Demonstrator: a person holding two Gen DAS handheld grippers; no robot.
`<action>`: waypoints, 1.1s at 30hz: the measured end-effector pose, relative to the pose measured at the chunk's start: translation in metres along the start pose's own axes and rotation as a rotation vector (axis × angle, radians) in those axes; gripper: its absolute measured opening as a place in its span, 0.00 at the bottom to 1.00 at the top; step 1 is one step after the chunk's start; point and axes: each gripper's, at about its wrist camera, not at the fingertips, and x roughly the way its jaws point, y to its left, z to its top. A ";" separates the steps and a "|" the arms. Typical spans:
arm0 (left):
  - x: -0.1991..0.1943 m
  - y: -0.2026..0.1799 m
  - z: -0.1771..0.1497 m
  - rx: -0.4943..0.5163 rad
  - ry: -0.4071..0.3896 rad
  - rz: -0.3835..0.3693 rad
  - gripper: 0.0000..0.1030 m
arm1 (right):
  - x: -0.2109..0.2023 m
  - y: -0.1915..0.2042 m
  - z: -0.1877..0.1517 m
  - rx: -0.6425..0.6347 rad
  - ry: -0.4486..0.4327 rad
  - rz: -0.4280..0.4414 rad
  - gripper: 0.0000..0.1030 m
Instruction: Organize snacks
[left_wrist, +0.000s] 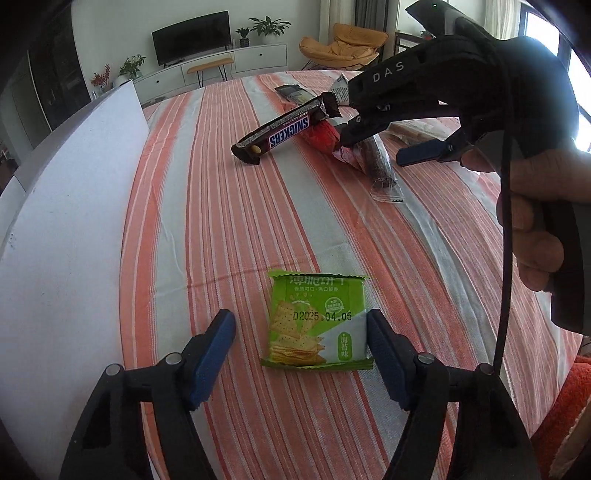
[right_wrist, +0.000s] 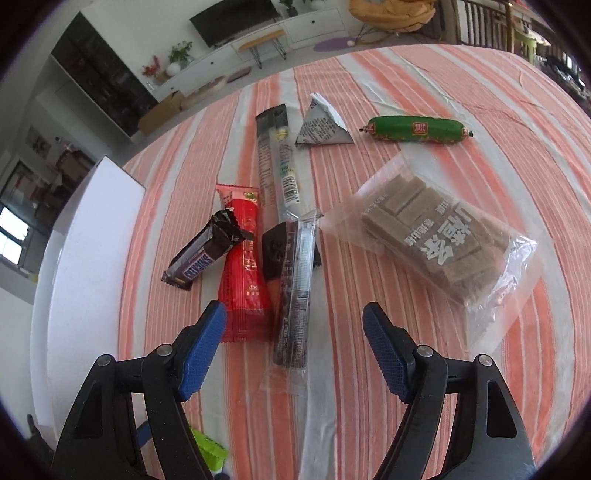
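A green cracker packet (left_wrist: 317, 320) lies flat on the striped cloth between the open fingers of my left gripper (left_wrist: 301, 345). My right gripper (right_wrist: 293, 339) is open and empty, hovering over a dark stick snack in clear wrap (right_wrist: 295, 291) and a red packet (right_wrist: 245, 273). A Snickers bar (right_wrist: 201, 254) lies left of them, its end resting on the red packet. In the left wrist view the right gripper (left_wrist: 373, 142) hangs over the same pile beside the Snickers bar (left_wrist: 286, 129).
A white box (left_wrist: 62, 221) stands along the table's left side and shows in the right wrist view (right_wrist: 88, 258). Farther back lie a long clear stick pack (right_wrist: 279, 162), a triangular packet (right_wrist: 323, 125), a green sausage (right_wrist: 415, 129) and a bag of brown bars (right_wrist: 439, 229).
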 end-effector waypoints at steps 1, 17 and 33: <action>-0.002 -0.001 0.000 0.015 -0.008 -0.006 0.47 | 0.002 0.000 0.001 -0.003 0.000 -0.011 0.60; -0.074 -0.015 -0.022 -0.074 -0.063 -0.298 0.47 | -0.077 -0.043 -0.094 0.097 -0.053 0.054 0.12; -0.180 0.037 -0.037 -0.194 -0.171 -0.391 0.47 | -0.105 -0.074 -0.087 0.046 -0.071 -0.038 0.56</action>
